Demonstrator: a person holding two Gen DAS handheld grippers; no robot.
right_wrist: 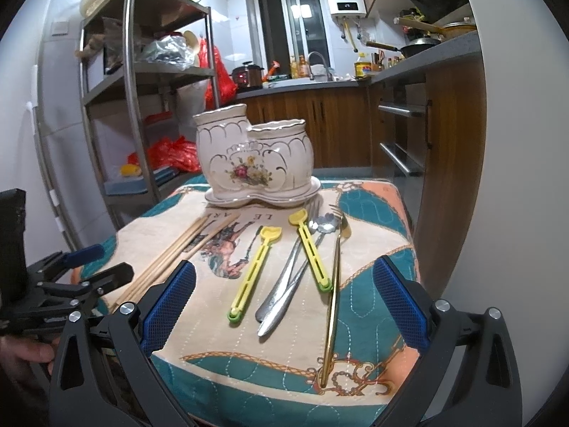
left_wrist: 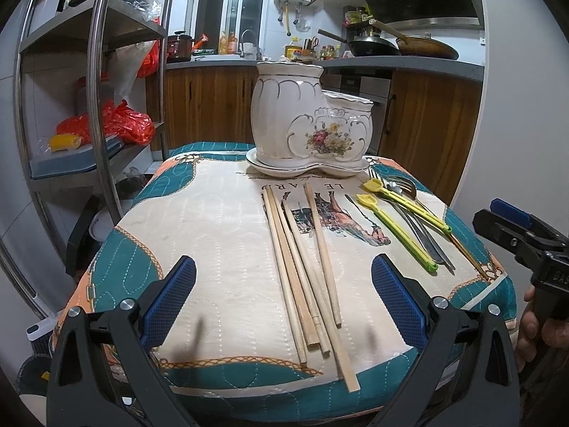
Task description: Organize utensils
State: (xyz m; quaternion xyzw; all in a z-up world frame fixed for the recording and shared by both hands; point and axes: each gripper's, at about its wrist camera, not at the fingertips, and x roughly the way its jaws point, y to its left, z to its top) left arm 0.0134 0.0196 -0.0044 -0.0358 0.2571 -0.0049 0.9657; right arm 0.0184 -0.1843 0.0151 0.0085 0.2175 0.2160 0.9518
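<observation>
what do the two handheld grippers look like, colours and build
Both match: black plastic frames with triangular cut-outs and round silver bolts at the pivots, each finger tipped with a blue pad of fine mesh texture. That holds for the left gripper and the right gripper. The right one's side bears raised lettering, too small to read. No cables or sleeves show.
</observation>
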